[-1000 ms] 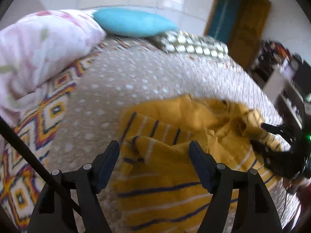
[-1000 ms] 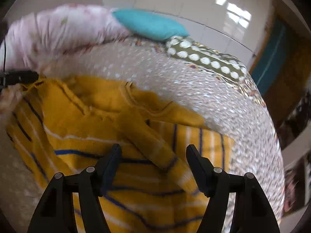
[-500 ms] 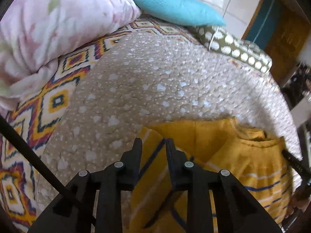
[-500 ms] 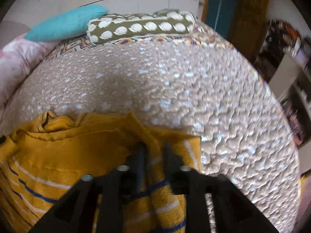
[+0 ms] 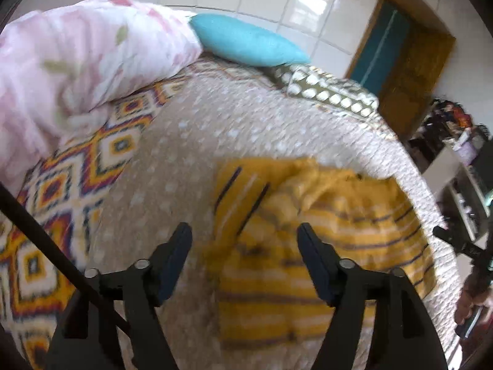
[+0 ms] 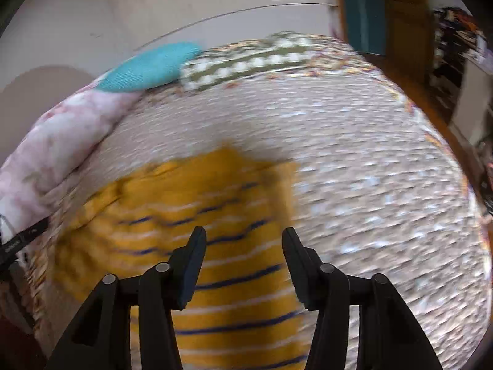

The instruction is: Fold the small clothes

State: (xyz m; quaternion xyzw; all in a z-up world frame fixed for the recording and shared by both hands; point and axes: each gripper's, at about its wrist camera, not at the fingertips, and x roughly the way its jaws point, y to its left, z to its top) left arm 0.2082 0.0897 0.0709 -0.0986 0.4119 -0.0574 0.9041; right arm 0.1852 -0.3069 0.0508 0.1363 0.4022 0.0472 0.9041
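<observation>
A yellow sweater (image 5: 311, 234) with navy and white stripes lies bunched on the beige dotted bedspread (image 5: 215, 129). My left gripper (image 5: 244, 234) hovers over its left edge. Its jaws are opening, and the fabric lies below them, not pressed. In the right wrist view the sweater (image 6: 197, 212) fills the lower left. My right gripper (image 6: 244, 238) hangs above its right edge with jaws opening and nothing pinched. Both views are blurred by motion. A finger (image 6: 29, 236) of the left gripper shows at the left edge of the right wrist view.
A pink floral duvet (image 5: 77, 71) is heaped at the left, with a teal pillow (image 5: 246, 43) and an olive dotted pillow (image 5: 326, 92) at the head. A diamond-patterned blanket (image 5: 61, 191) borders the left. The bed's right edge drops toward a door (image 5: 406, 61) and shelves (image 5: 462, 169).
Both grippers stood open over the sweater, then shut on its fabric half a second ago. Now both have let go, their jaws are apart and the views have pulled back.
</observation>
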